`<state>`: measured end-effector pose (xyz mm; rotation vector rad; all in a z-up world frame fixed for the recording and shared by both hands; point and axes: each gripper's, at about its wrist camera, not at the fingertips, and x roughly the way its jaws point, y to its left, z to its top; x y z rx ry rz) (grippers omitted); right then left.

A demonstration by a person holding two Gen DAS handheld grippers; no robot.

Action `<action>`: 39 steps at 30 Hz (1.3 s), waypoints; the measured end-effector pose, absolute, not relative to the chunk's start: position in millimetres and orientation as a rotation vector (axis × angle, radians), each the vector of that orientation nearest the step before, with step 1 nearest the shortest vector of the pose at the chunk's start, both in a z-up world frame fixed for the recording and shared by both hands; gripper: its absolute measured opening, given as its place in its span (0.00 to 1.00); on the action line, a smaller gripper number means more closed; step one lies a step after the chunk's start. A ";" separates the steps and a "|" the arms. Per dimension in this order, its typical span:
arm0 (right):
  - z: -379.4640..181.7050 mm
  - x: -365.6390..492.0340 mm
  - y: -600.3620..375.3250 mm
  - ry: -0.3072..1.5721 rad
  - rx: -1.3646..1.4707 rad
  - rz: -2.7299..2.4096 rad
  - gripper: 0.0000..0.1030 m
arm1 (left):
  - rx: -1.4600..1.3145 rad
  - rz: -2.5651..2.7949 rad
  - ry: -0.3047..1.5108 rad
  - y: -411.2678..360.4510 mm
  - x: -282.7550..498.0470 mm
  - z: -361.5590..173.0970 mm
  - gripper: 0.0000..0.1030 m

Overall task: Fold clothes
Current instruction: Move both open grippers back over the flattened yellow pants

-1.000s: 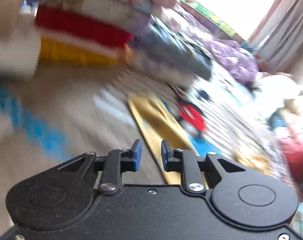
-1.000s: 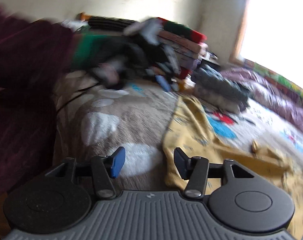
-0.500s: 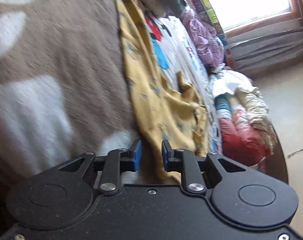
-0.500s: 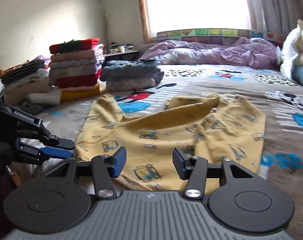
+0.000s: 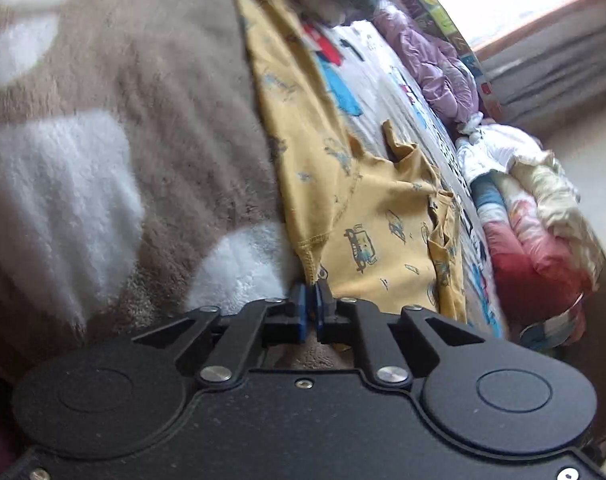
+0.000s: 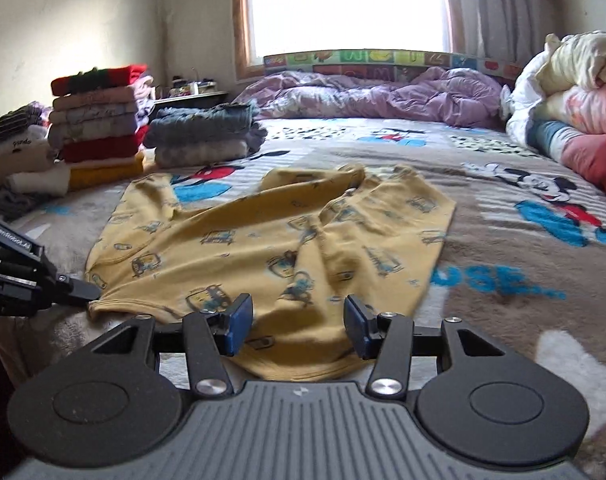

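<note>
Left claw [image 5: 311,300] has just been closing, and its blue pads now stand together on the stitched corner hem of the yellow garment [image 5: 367,216], with the cloth pinched between them. From the right wrist view the same left claw [image 6: 89,292] comes in from the left edge and meets that corner of the yellow garment [image 6: 271,240] where the hem bunches up. Right claw [image 6: 297,324] hangs with its pads well apart and holds nothing; the near hem of the garment lies under and between the pads, but whether they touch the cloth cannot be told. Largest in view is the bed [image 6: 523,248], covered by a brown plush blanket with white patches and cartoon mouse prints. Across its far end lies a rumpled purple duvet [image 6: 383,96] under the bright window [image 6: 343,4]. At the right edge of the bed sits a heap of rolled bedding [image 6: 575,112] in white, cream and pink. On the left stands a tall stack of folded clothes [image 6: 99,120], and just beside it a shorter grey folded pile [image 6: 207,136]. Spread in the middle of the bed, the yellow garment with small vehicle prints lies wrinkled, its near edge towards both claws and its far edge near the folded piles.
</note>
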<state>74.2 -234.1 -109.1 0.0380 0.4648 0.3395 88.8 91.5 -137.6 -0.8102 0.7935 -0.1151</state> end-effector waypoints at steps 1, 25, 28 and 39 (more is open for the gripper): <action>-108.4 74.5 -240.7 0.464 0.070 0.327 0.49 | -0.782 -0.109 0.782 90.4 83.8 -134.5 0.08; -149.3 224.6 -366.7 0.594 0.920 0.203 0.49 | -0.229 -0.404 0.629 -56.0 96.9 -111.3 0.30; -153.0 255.7 -373.5 0.617 0.944 0.226 0.43 | -0.266 -0.402 0.642 -54.4 108.2 -113.0 0.30; -162.0 324.4 -382.1 0.639 1.054 0.288 0.28 | -0.462 -0.382 0.688 -26.2 135.6 -122.2 0.30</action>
